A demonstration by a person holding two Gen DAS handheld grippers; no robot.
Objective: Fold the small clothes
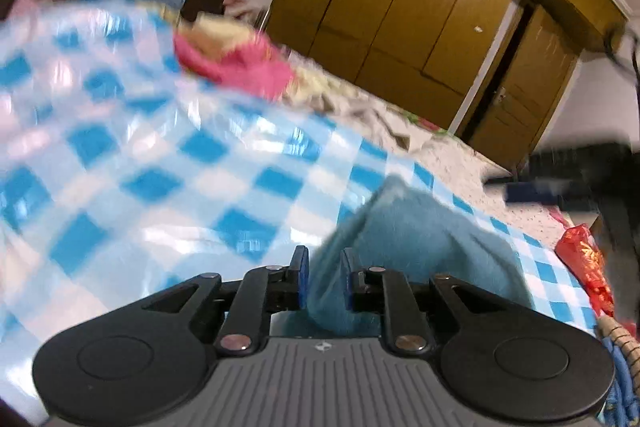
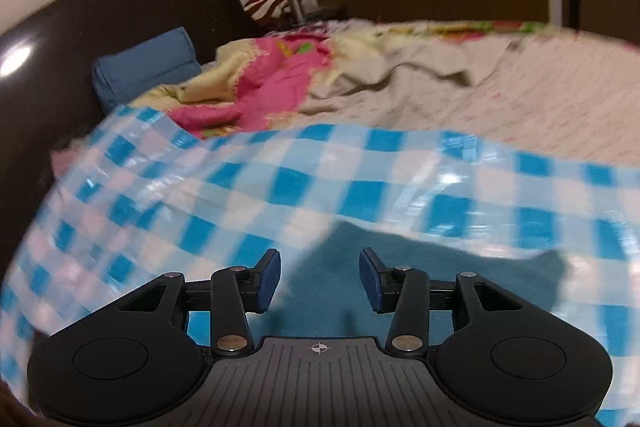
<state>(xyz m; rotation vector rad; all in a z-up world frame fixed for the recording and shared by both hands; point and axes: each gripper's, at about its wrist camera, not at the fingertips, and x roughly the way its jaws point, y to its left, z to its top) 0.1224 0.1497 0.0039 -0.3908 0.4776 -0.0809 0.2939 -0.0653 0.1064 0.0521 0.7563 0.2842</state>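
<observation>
One teal garment [image 1: 412,239] pinched in the left gripper [image 1: 325,277], right gripper [image 2: 320,277] spread wide above it, one blue-checked sheet [image 2: 360,183] beneath, one blue pillow [image 2: 146,67] far left.

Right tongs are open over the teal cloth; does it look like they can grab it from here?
Probably yes. The right tongs are open with the teal cloth lying right between and ahead of the pads, nothing over it. The left tongs already grip the same cloth.
</observation>
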